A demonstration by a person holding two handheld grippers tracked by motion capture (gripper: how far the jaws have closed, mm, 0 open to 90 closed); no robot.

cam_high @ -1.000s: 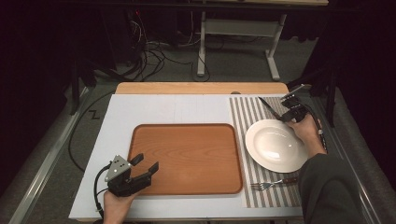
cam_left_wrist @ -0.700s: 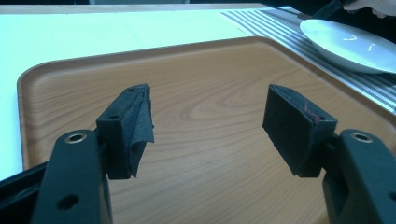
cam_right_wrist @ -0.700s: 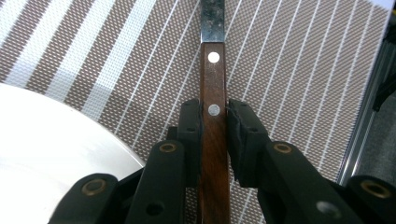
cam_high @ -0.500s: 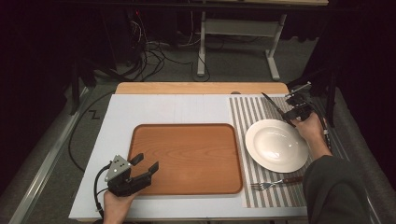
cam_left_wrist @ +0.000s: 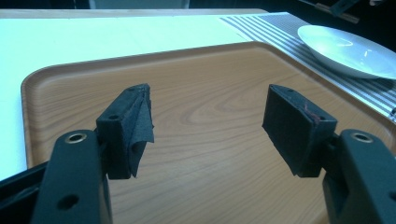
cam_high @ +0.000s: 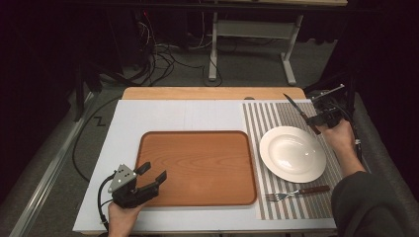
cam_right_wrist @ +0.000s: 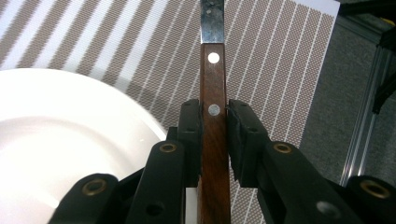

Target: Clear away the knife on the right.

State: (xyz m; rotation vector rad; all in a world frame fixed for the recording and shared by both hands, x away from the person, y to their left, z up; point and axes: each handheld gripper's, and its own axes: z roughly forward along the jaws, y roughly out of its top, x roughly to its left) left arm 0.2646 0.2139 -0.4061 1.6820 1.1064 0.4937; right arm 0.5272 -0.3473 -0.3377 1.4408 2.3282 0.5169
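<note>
On striped placemat [cam_high: 276,118]: one plate [cam_high: 292,153], one fork [cam_high: 296,193]; one gripped knife [cam_right_wrist: 214,93].

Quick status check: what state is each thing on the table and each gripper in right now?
Knife: gripped by its wooden handle, lifted off the mat, blade pointing away.
Right gripper: shut on the knife.
Left gripper: open, nothing between its jaws, over the near left corner of the tray.
Tray: flat on the table, bare.
Plate: upright on the striped mat, no food in it.
Fork: lying flat on the mat, near the plate.
</note>
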